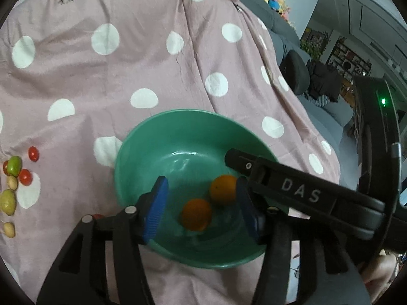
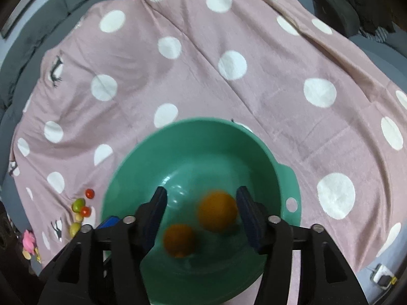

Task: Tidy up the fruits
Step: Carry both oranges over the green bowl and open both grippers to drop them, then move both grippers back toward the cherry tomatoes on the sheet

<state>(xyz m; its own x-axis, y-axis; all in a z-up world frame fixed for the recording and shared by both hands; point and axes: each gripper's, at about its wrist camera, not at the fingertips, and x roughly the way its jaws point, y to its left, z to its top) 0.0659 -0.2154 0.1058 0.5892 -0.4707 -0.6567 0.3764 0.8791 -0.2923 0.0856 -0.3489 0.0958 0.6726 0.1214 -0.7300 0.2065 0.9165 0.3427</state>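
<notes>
Now, from the left wrist: left gripper (image 1: 201,206) poised over a green bowl (image 1: 142,147), blue pads (image 1: 156,208) spread apart, gripping nothing. Two oranges down in the bowl, one orange (image 1: 195,218) lying free between the pads, the other orange (image 1: 223,189) just beside the right-hand pad; touching or not, cannot tell. Right gripper's black finger (image 1: 292,188) reaching in across the bowl's right rim. Bowl sitting on a pink cloth with white dots (image 1: 106,76). Well to the left on the cloth, a loose cluster of small fruit: red tomatoes (image 1: 25,176), a green fruit (image 1: 14,165), a yellow-green fruit (image 1: 7,201) and pale beige pieces (image 1: 9,229). Grey sofa (image 1: 328,111) off to the right behind the cloth.

From the right wrist, somewhat blurred: right gripper (image 2: 202,218) also above the same green bowl (image 2: 122,167), fingers (image 2: 157,211) parted, clamping nothing. Larger-looking orange (image 2: 217,209) close to the right-hand finger, smaller-looking orange (image 2: 179,240) lower down between the fingers, both resting on the bowl's floor. Tip of a blue pad (image 2: 108,222) peeking at the bowl's left edge. Same small fruit cluster (image 2: 81,209) away to the left on the dotted cloth (image 2: 254,89)
</notes>
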